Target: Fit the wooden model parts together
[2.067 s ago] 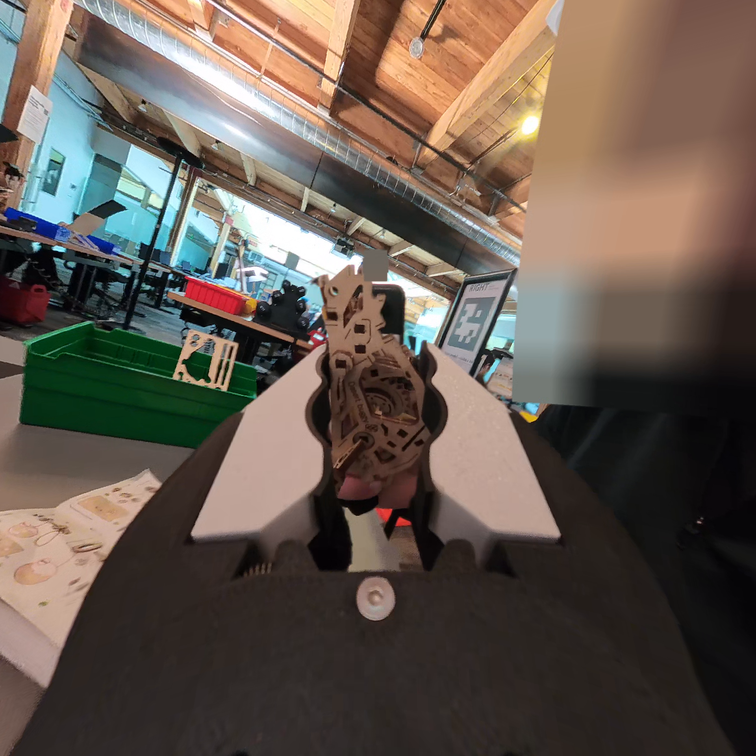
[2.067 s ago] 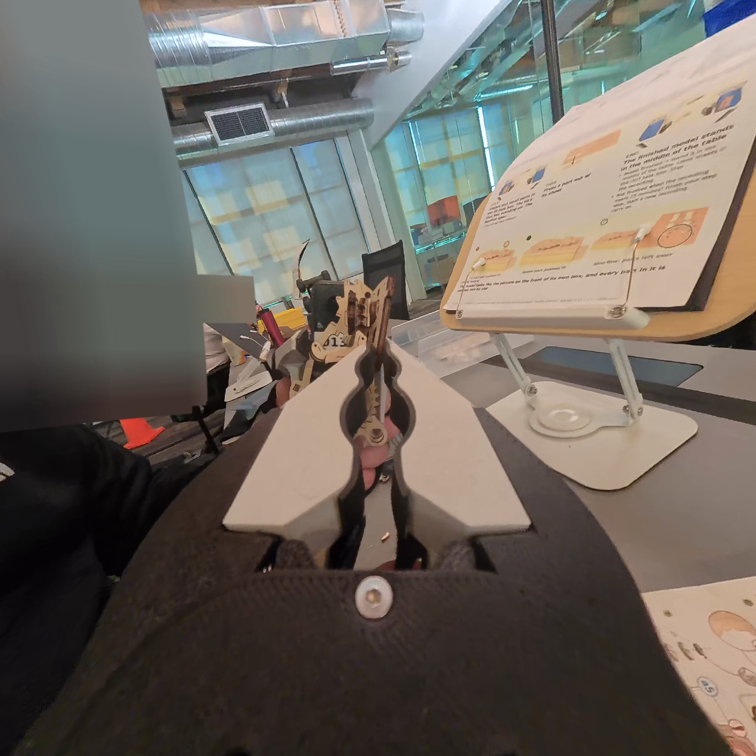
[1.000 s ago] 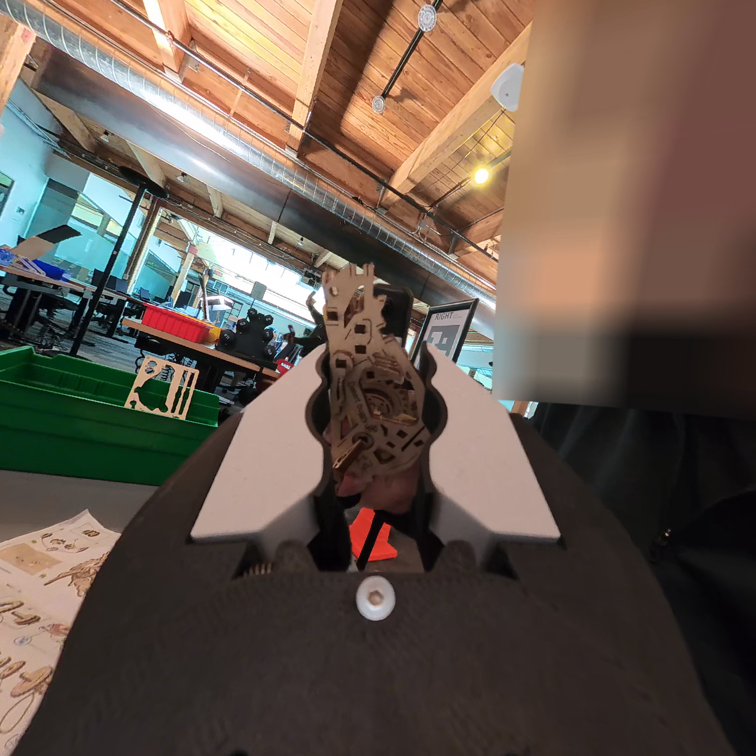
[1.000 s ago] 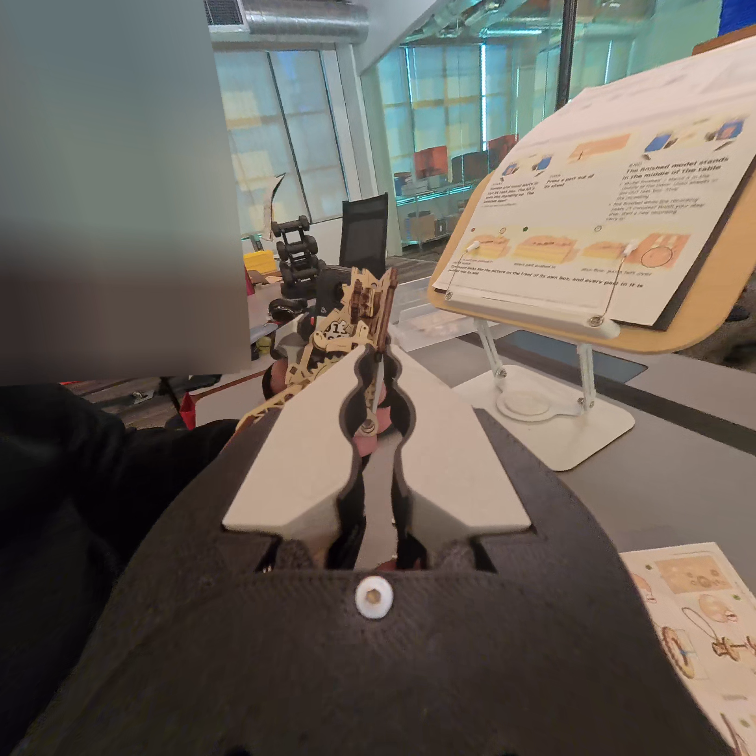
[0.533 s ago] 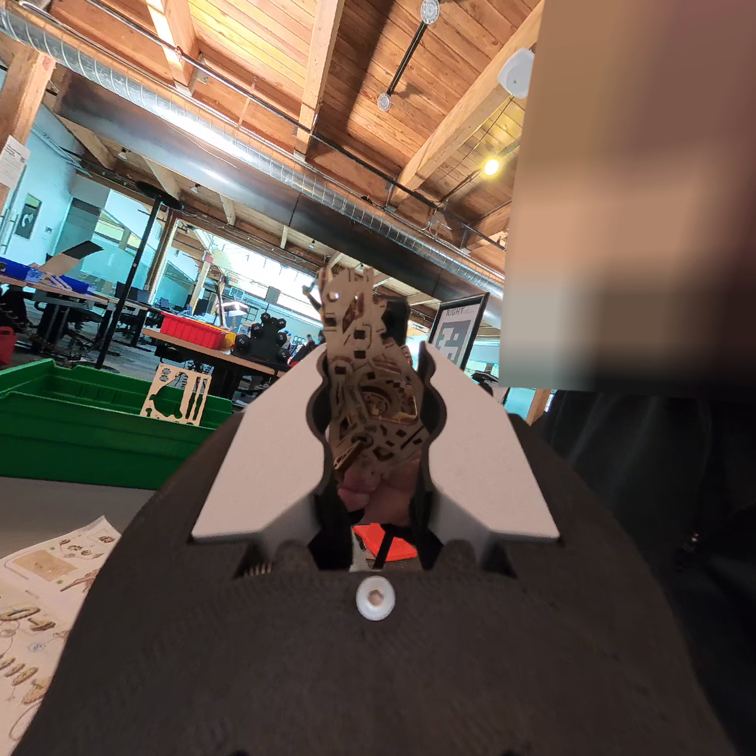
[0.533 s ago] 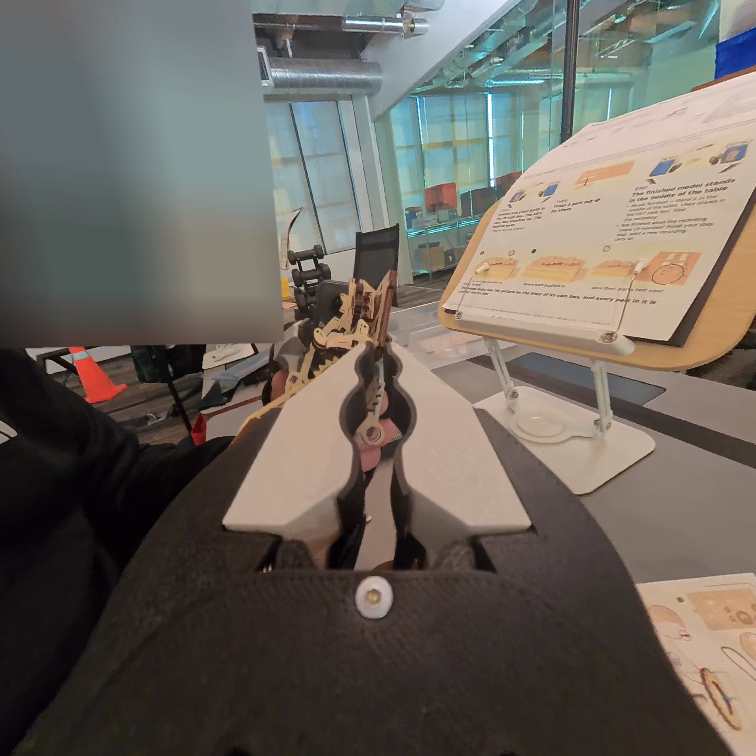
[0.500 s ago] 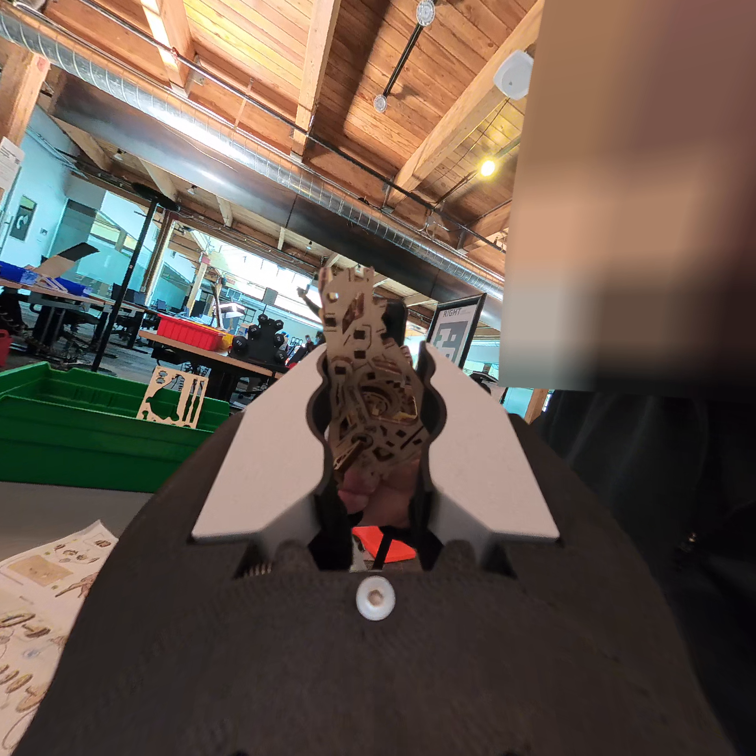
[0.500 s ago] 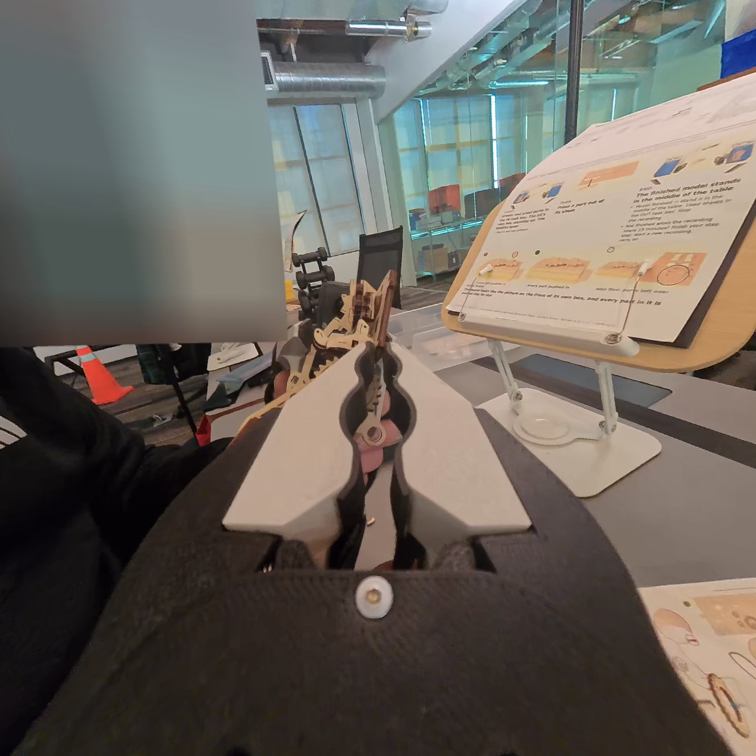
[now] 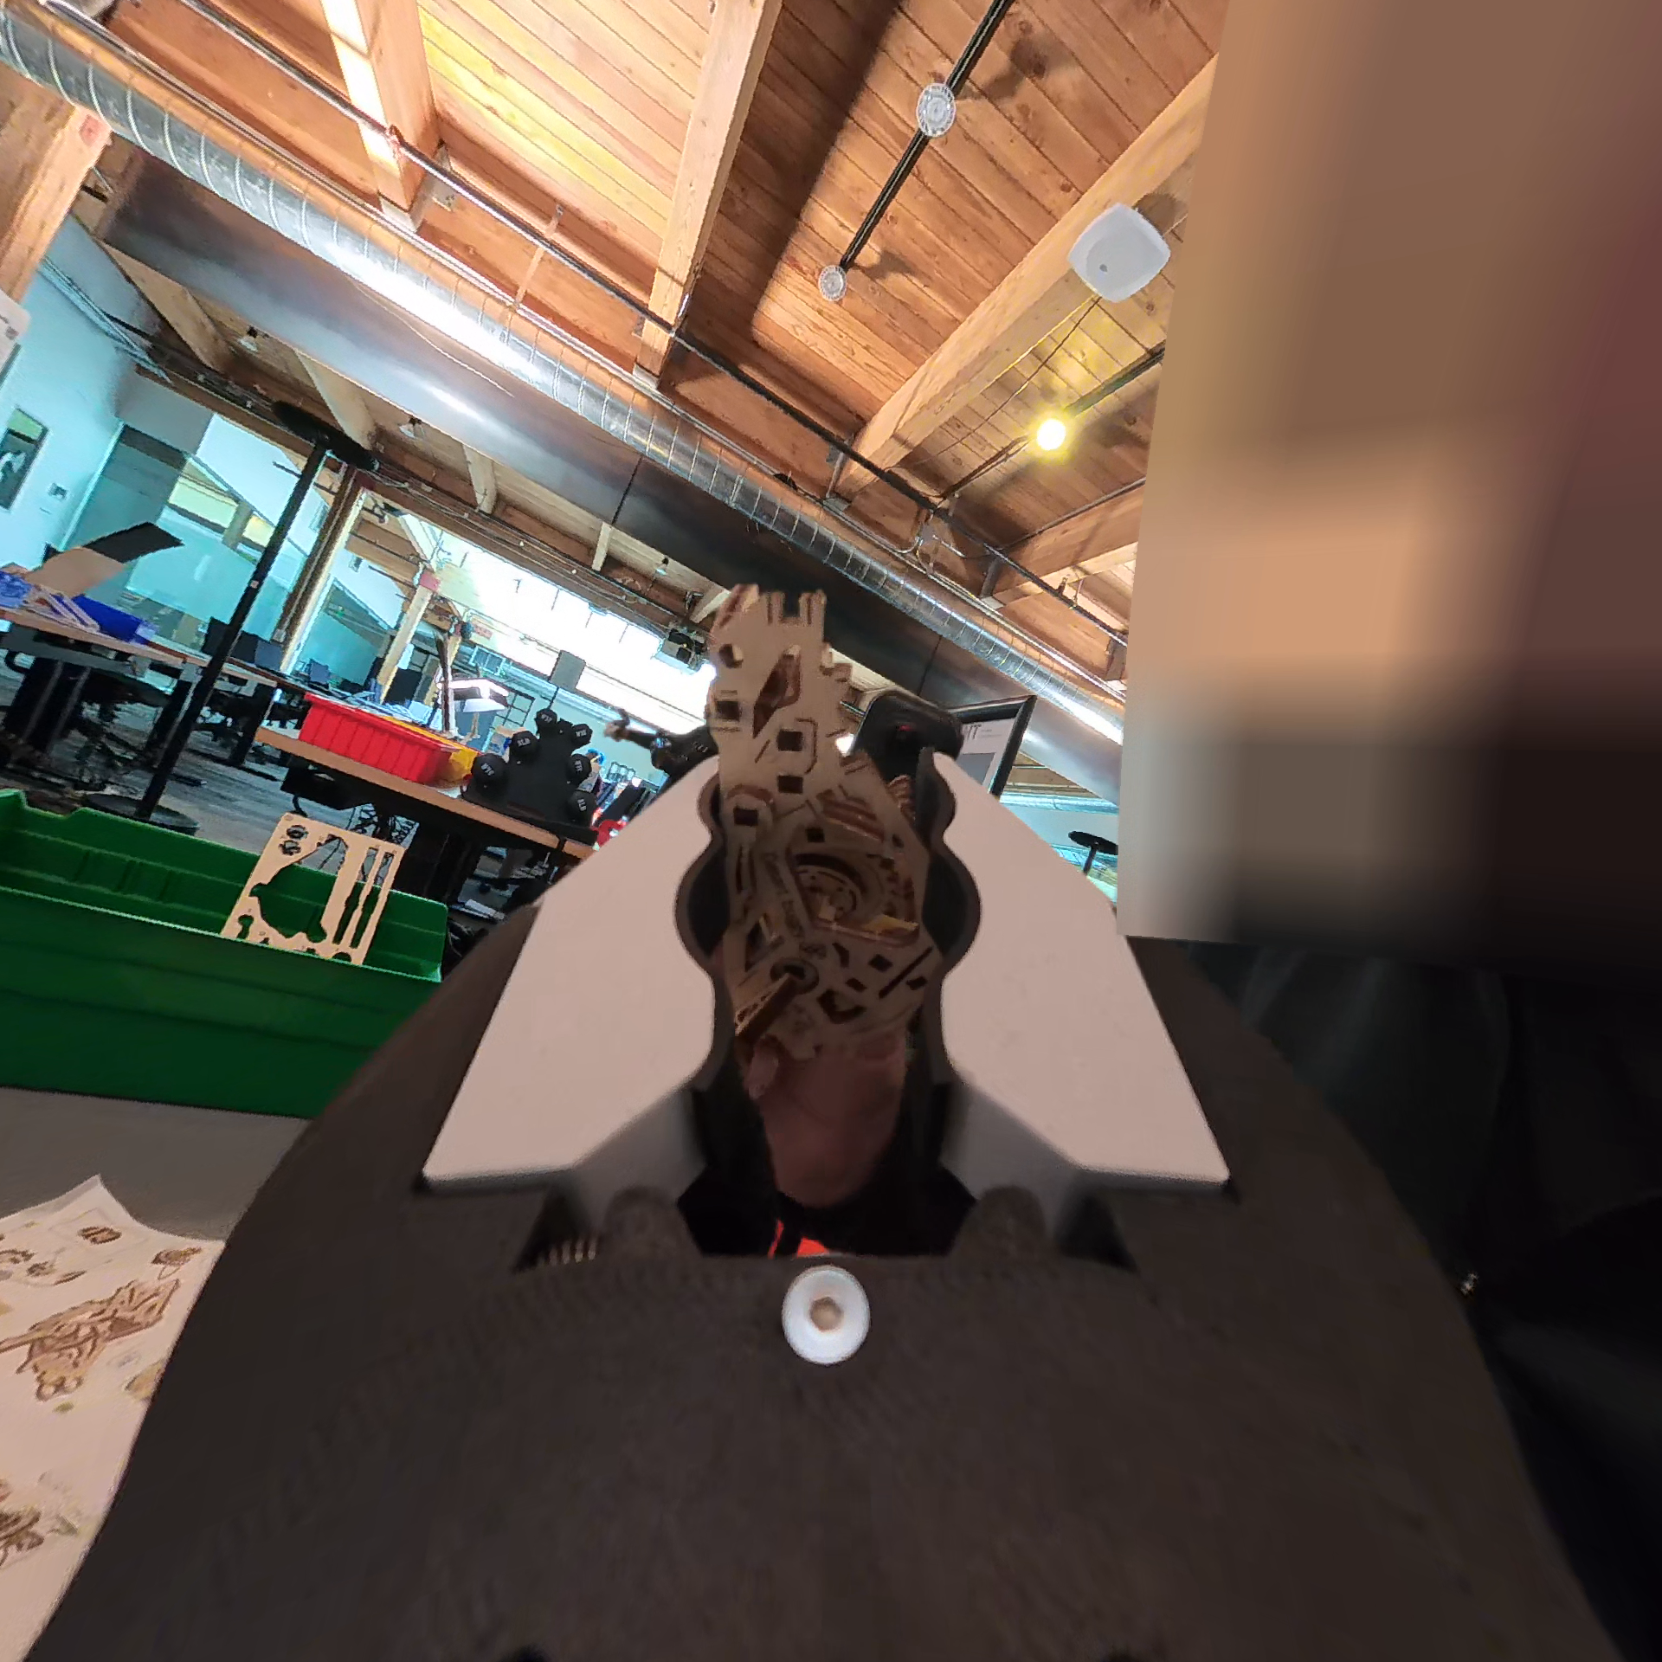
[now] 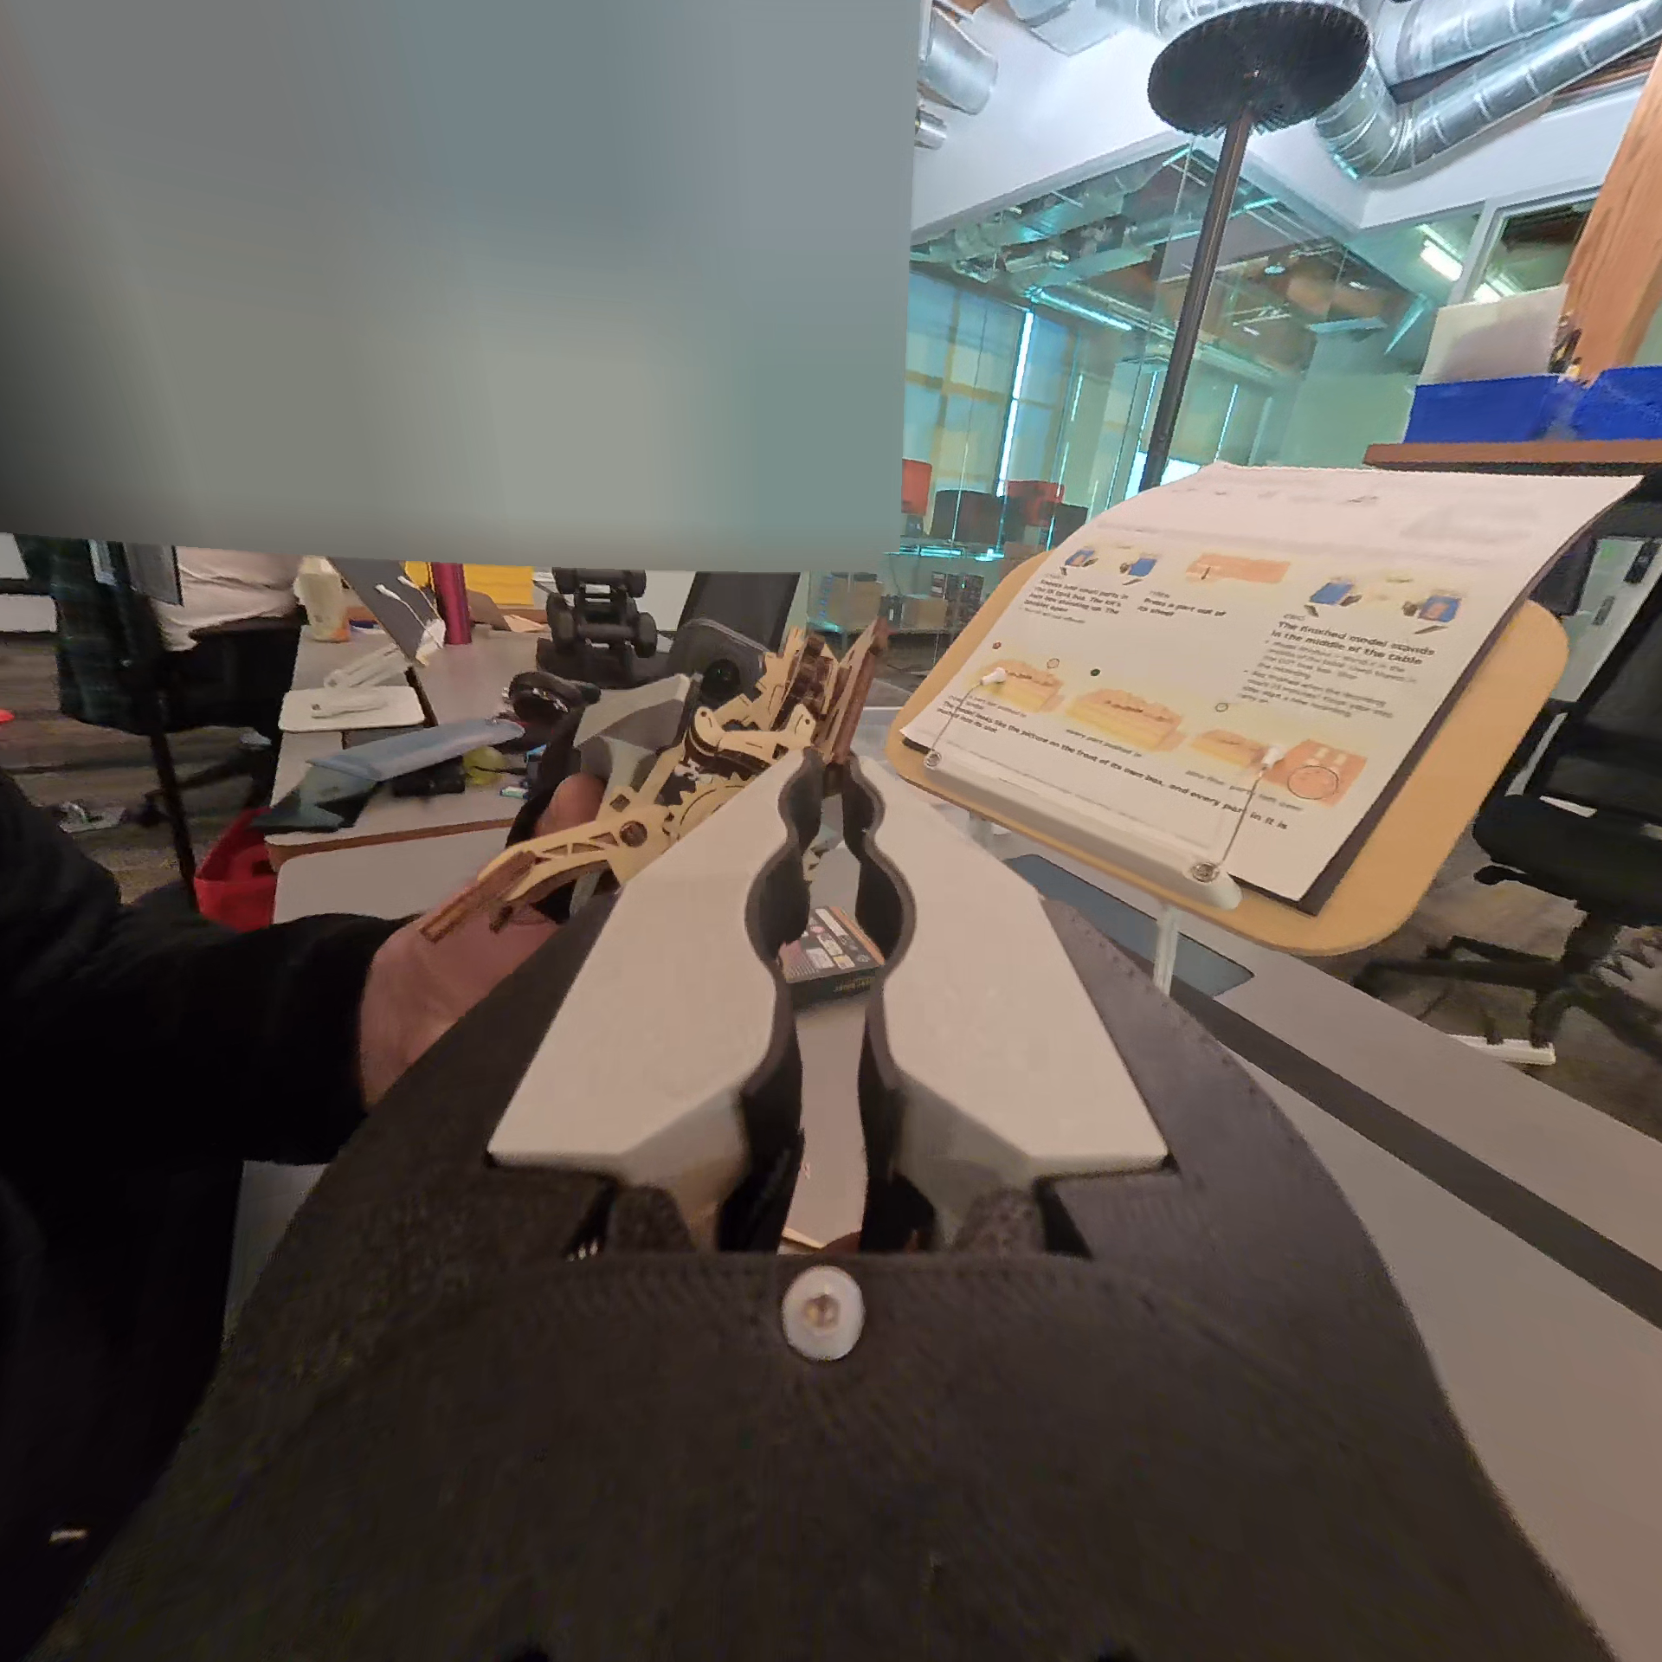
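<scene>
An open workshop: exposed timber ceiling (image 9: 576, 162) and metal ducting (image 9: 468, 297) overhead, worktables (image 9: 423, 791) with parts bins (image 9: 378, 733) ahead-left, glass partitions (image 10: 1061, 423) ahead.

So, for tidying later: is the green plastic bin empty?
Not empty: a pale punched-out wooden sheet stands inside the green plastic bin; floor hidden.

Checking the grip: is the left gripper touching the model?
Touching. In the left wrist view the model sits between the left gripper's jaws, their left tip against its edge; the right wrist view shows the gripper clamped on it.
</scene>
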A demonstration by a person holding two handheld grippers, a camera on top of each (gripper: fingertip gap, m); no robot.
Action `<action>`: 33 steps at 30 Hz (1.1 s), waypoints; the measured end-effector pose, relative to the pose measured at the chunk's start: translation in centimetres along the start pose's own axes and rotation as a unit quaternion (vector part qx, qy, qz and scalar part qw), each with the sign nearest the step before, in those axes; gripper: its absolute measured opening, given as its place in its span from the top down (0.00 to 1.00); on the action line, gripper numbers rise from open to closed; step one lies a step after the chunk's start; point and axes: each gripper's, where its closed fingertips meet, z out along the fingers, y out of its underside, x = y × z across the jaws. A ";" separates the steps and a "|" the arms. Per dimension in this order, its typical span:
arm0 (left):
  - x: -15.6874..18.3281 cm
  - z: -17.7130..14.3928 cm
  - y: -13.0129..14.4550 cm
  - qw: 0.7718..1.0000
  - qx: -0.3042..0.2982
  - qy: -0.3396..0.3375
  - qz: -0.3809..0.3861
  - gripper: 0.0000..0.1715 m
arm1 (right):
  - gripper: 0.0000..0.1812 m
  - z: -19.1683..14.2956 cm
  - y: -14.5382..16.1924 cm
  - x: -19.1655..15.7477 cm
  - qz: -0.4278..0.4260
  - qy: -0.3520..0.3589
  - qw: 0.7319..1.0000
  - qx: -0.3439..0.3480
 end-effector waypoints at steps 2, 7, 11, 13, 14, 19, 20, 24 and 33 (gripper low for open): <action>0.3 0.0 0.0 1.000 0.003 0.006 0.002 0.78 | 0.99 0.0 -0.2 -0.2 0.031 -0.013 0.999 0.017; 0.4 0.1 0.2 0.999 -0.011 -0.010 0.051 0.78 | 1.00 0.2 -0.3 -0.4 0.138 -0.048 0.988 0.050; 0.4 0.3 0.4 0.998 -0.013 -0.012 0.059 0.78 | 1.00 0.1 -0.3 -0.4 0.151 -0.046 0.986 0.063; 0.3 0.2 0.4 0.998 -0.013 -0.011 0.058 0.78 | 1.00 0.0 -0.1 -0.4 0.154 -0.045 0.985 0.064; 0.3 0.1 0.4 0.998 -0.009 -0.009 0.058 0.79 | 1.00 0.1 -0.1 -0.4 0.155 -0.042 0.985 0.064; 0.6 -0.1 0.2 0.998 -0.004 0.001 0.059 0.78 | 1.00 0.3 -0.2 -0.7 0.184 -0.051 0.979 0.068; 0.2 -0.4 0.2 0.999 -0.003 0.000 0.052 0.79 | 1.00 0.5 0.1 -0.6 0.187 -0.049 0.980 0.055; -0.3 -1.0 0.2 0.999 -0.005 -0.001 0.048 0.79 | 1.00 0.9 0.8 -0.2 0.198 -0.054 0.979 0.010; -0.4 -1.4 0.0 0.999 0.003 -0.002 0.048 0.79 | 0.96 1.0 0.8 -0.4 0.156 -0.053 0.984 -0.075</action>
